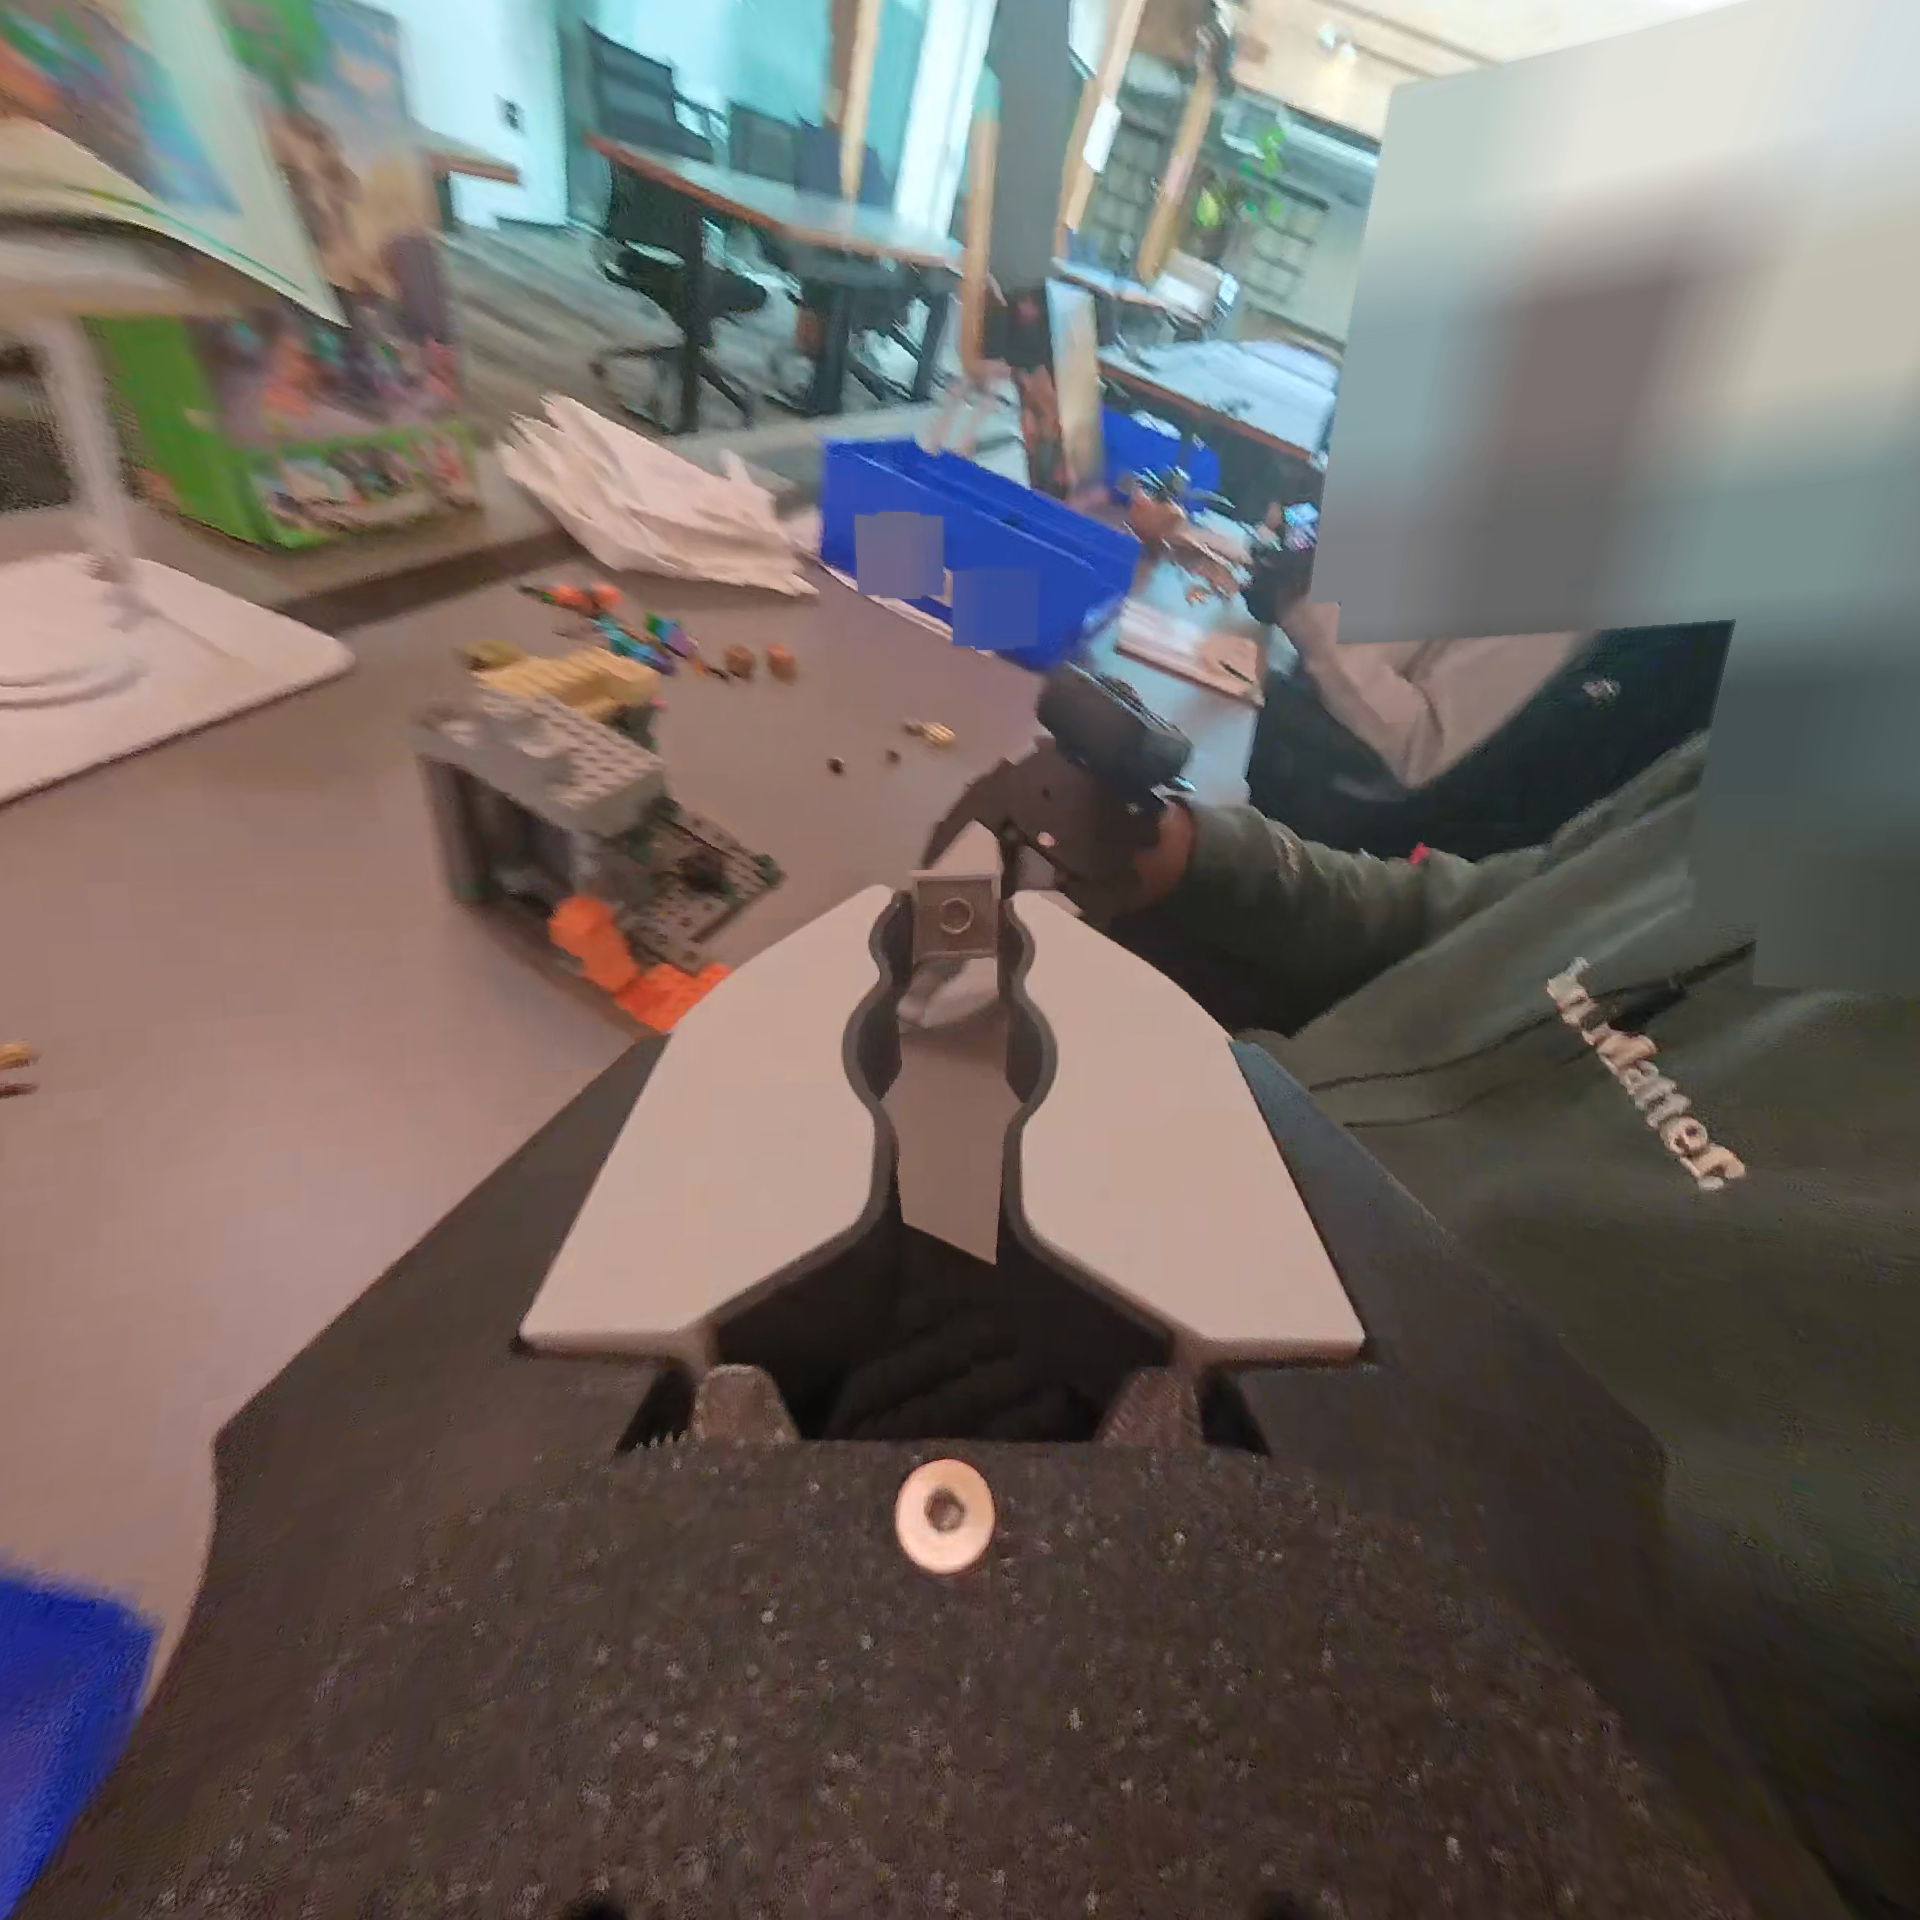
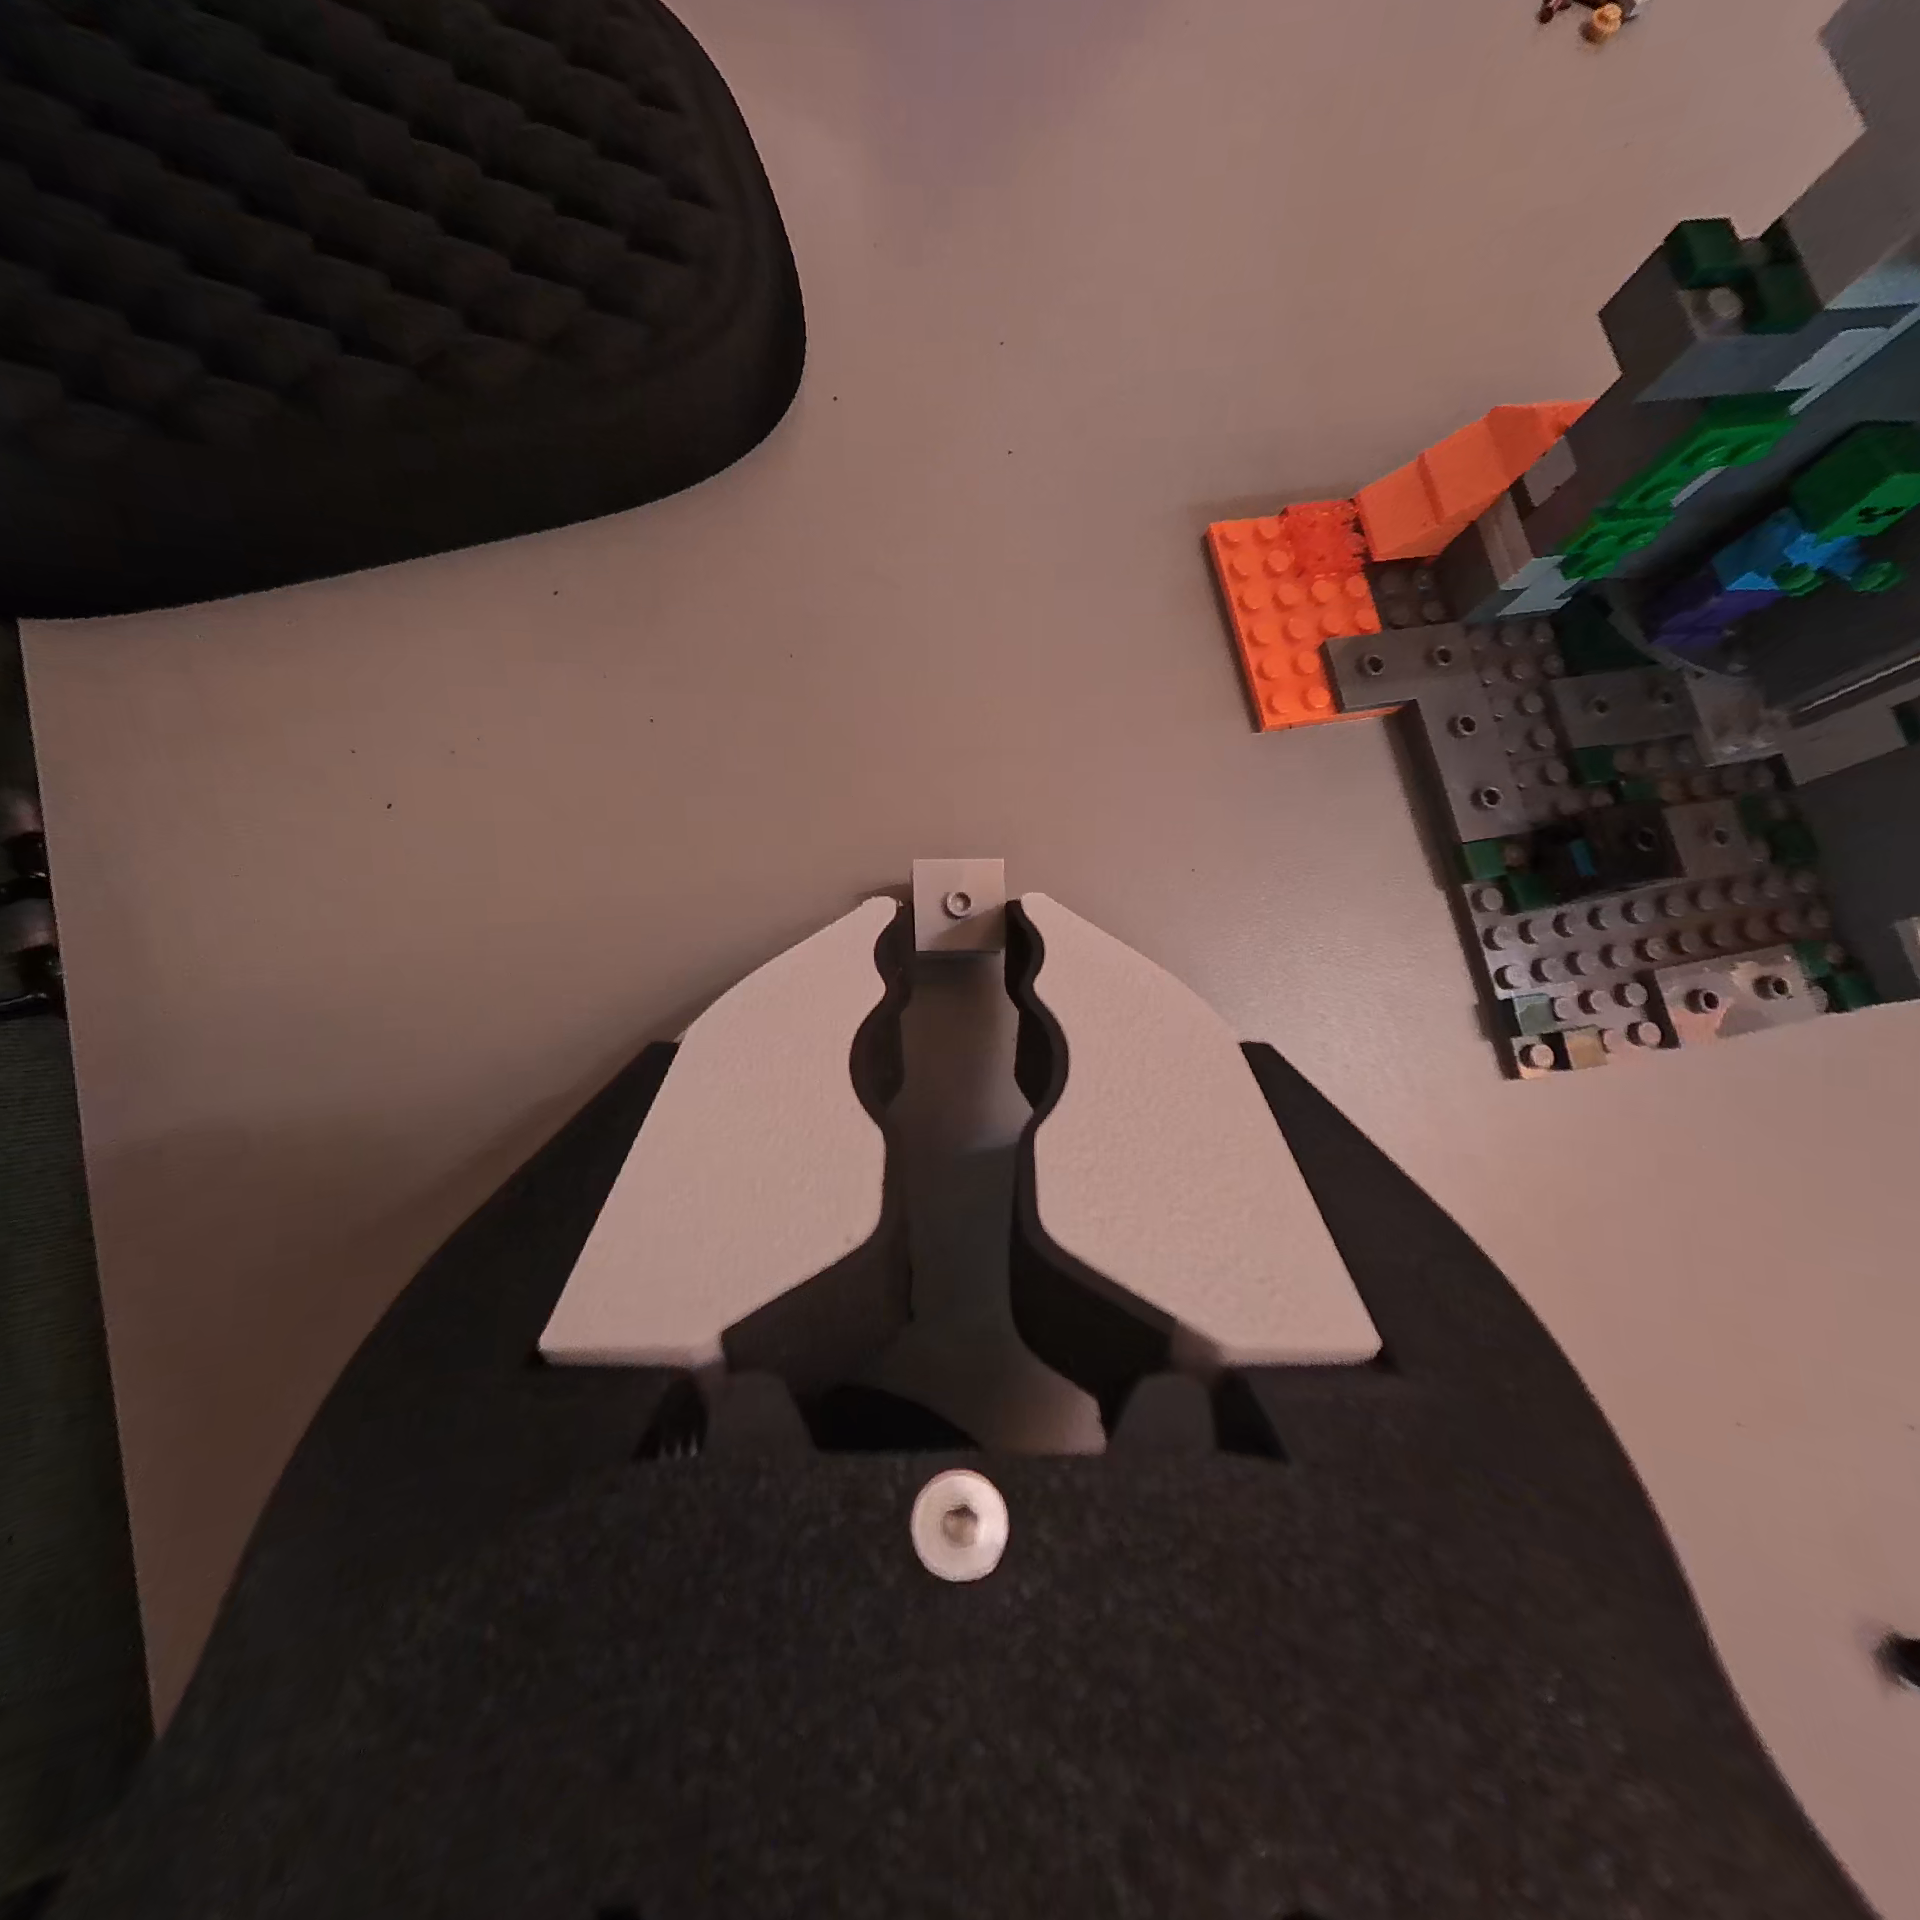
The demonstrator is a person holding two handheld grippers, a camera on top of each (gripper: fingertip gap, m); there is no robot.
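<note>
We hold one small grey single-stud plate (image 1: pixel 952 914) pinched in our left gripper (image 1: pixel 952 920) above the grey table (image 1: pixel 260 1039); our right gripper (image 2: pixel 958 914) clamps a second grey stud plate (image 2: pixel 958 906) above the table, the brick model (image 2: pixel 1621 727) well apart to its right.

The brick model (image 2: pixel 1662 644) runs off the picture's edge at 3 o'clock. The black padded cushion (image 2: pixel 343 281) is cut off at 10 o'clock. The loose bricks (image 1: pixel 623 623) at 11 o'clock look too blurry to tell apart.

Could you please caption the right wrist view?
Right tongs shut on small grey brick, above table beside brick model.
</note>
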